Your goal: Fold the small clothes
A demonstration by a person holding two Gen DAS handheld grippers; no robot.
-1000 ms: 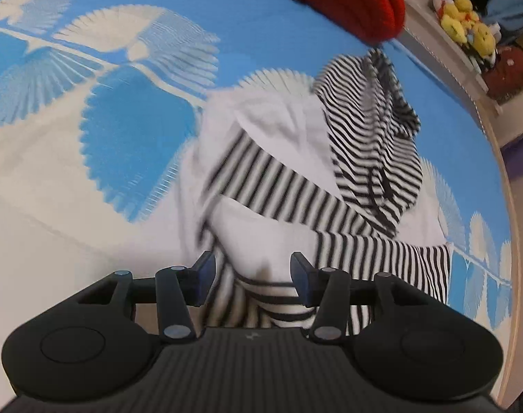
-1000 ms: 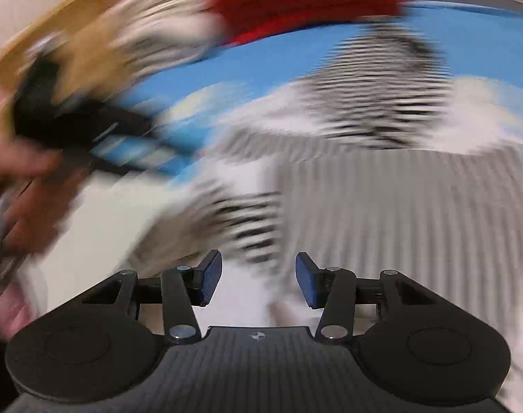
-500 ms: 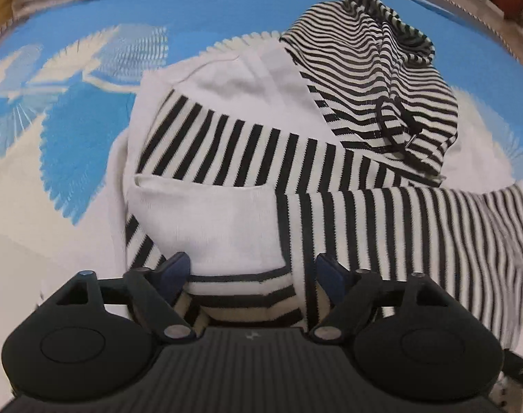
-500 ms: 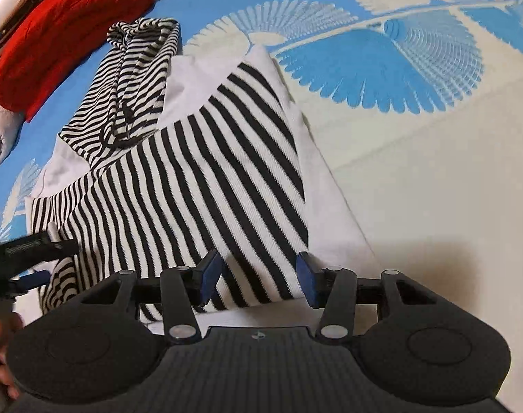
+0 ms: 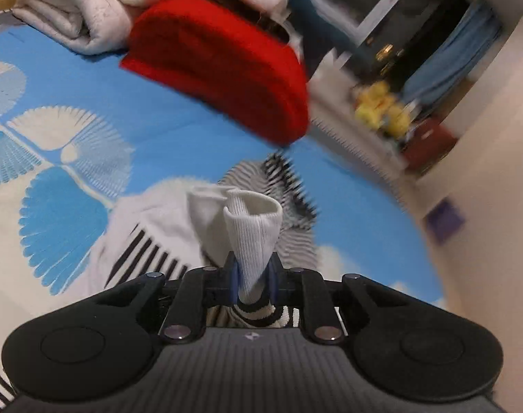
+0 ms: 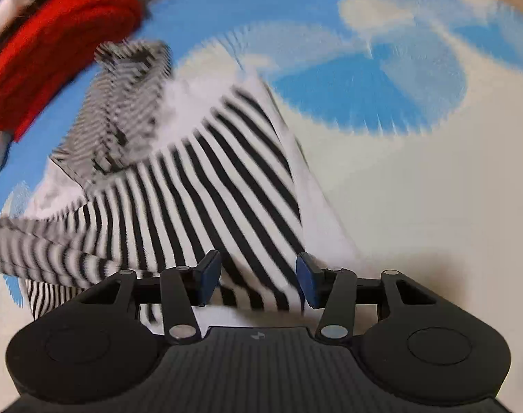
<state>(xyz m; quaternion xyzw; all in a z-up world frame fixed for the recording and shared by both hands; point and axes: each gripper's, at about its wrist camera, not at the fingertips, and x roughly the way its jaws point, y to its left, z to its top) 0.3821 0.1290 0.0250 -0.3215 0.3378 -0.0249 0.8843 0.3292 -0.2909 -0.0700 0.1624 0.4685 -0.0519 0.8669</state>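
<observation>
Lay on the blue and cream sheet [image 6: 416, 179]: the striped top [image 6: 206, 186], filling the centre and left of the right wrist frame, with its long axis slanted from the hood at upper left down to the hem at lower centre. Sat past it, in the upper left corner, a red cushion [image 6: 55, 41]; in the left wrist view the same cushion [image 5: 223, 65] at upper centre, rolled white bedding [image 5: 75, 13] beside it.

Hovered low over the hem: the right gripper [image 6: 258, 280], spread wide, nothing between the pads, the striped cloth just beyond and below them. Probably the nearer one for the next grasp on that hem edge, though much blur there.

Pinched a white ribbed cuff [image 5: 253, 237]: the left gripper [image 5: 253, 280], pressed tight on it at lower centre of its frame, the cuff lifted above the top [image 5: 141, 241] and flared open upward. Seemed a fold toward the hood, not yet laid down.
</observation>
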